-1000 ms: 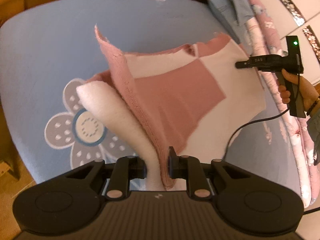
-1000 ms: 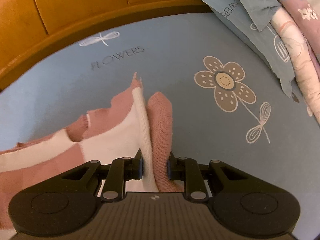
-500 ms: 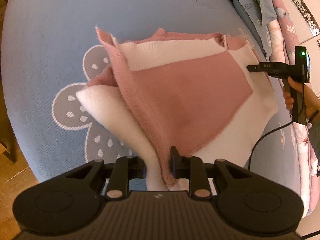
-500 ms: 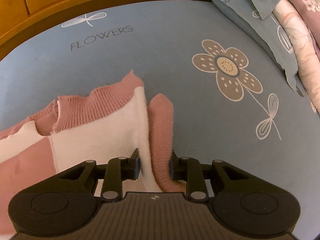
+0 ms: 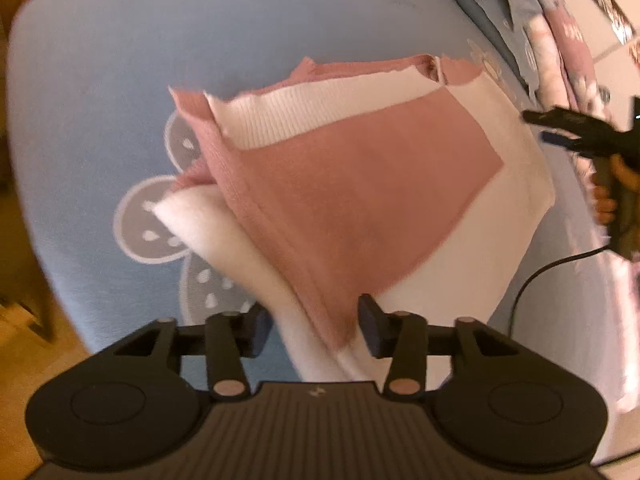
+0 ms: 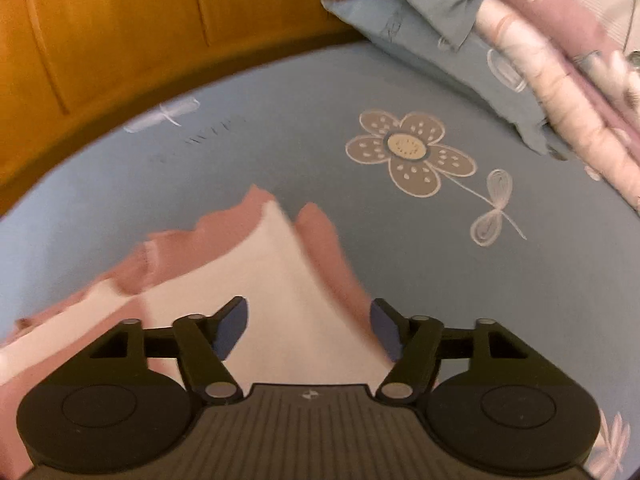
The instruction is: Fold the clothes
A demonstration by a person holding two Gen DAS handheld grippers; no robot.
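A pink and white knitted sweater (image 5: 360, 184) lies folded over on the blue bedsheet (image 5: 120, 60). My left gripper (image 5: 312, 328) is at its near corner, jaws opening, with the pink and white edges between the pads but no longer pinched. In the right wrist view the sweater's (image 6: 280, 280) other corner lies between the spreading jaws of my right gripper (image 6: 308, 328), which are also opening and clear of the cloth. The right gripper (image 5: 560, 128) also shows in the left wrist view at the sweater's far right edge, held by a hand (image 5: 604, 204).
The sheet (image 6: 280, 140) carries printed flowers (image 6: 412, 152). Folded blue and pink bedding (image 6: 520, 40) is stacked at the right. A wooden bed frame (image 6: 140, 20) curves behind. A black cable (image 5: 536, 280) trails from the right gripper. Wooden floor (image 5: 24, 340) lies beyond the bed's left edge.
Both grippers have let go of the sweater's corners and their jaws have spread. The sweater has sunk flatter onto the sheet. The right gripper has shifted sideways.
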